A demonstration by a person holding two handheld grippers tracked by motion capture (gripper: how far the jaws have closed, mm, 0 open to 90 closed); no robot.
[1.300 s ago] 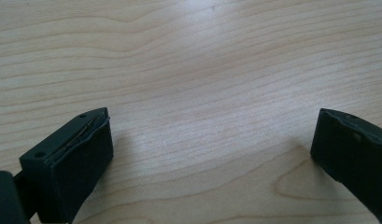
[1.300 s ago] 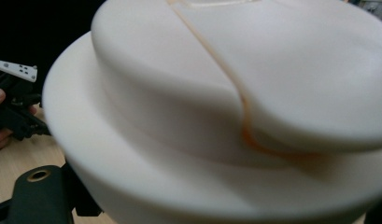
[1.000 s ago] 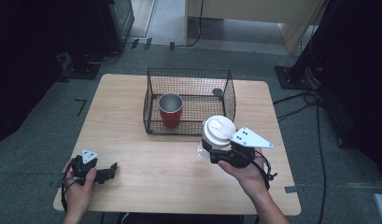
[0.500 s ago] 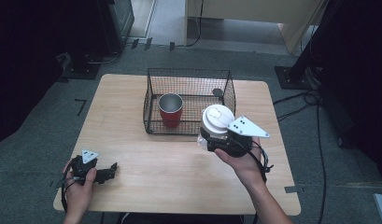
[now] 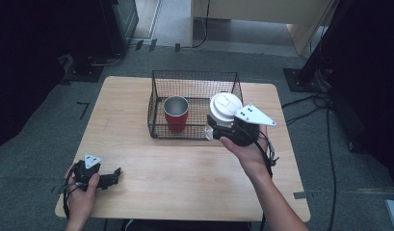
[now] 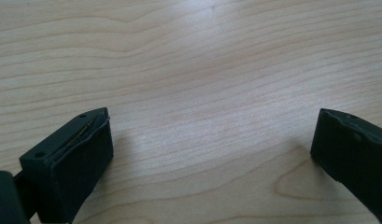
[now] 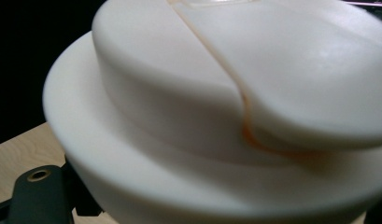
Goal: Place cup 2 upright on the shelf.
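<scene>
The right hand-held gripper grips a lidded white cup above the basket's right front corner, likely to lower it beside the red cup, while the left hand-held gripper rests open near the worktop's front-left corner.

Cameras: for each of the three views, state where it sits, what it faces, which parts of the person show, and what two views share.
High view: above the person's side, facing the table, basket, red cup; forearms, both hands.
Left gripper view: on the left gripper, facing bare wood between open fingers.
Right gripper view: on the right gripper, close on the white lidded cup.
Shared: white lidded cup, high and right.
</scene>
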